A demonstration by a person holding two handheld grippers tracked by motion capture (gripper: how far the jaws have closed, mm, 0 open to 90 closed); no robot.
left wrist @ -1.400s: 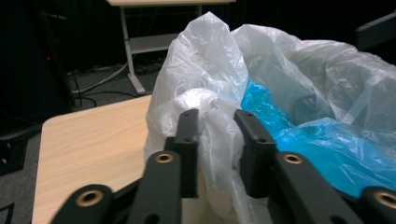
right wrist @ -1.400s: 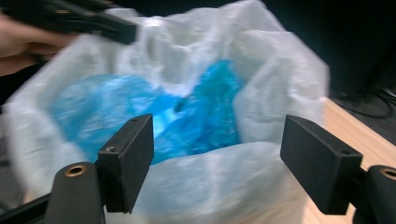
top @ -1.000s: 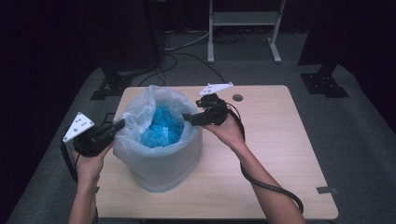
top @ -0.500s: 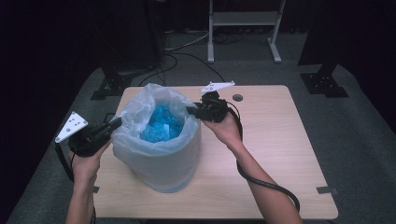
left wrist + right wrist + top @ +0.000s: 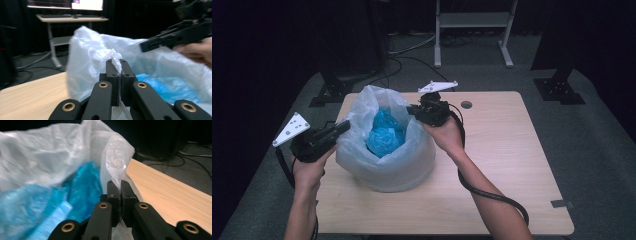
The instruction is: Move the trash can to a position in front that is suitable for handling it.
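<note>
Nearest us, our left gripper [image 5: 343, 128] is clamped on the near-left rim of the white plastic bag [image 5: 387, 165]; in the left gripper view the jaws stand pressed together with a pinch of white film [image 5: 116, 60] sticking up between them. The bag sits on the wooden table [image 5: 512, 150], left of centre, bulging, mouth open upward. Inside we see crumpled blue material [image 5: 384, 134], filling most of the opening.

A bit farther back, our right gripper [image 5: 412, 110] has just been closing and now nips the opposite rim; in the right gripper view a twisted peak of film [image 5: 117, 167] is caught between the jaws, the blue contents low to the left.

Progress, as we judge it: both rim grabs are done, one on each side. Left to do looks like drawing the two sides up or together to close or lift the bag; the mouth is not yet gathered.

Farthest: a small dark round disc [image 5: 466, 104] near the table's back edge, then dark floor with cables [image 5: 412, 50] and a grey stand [image 5: 472, 20].
</note>
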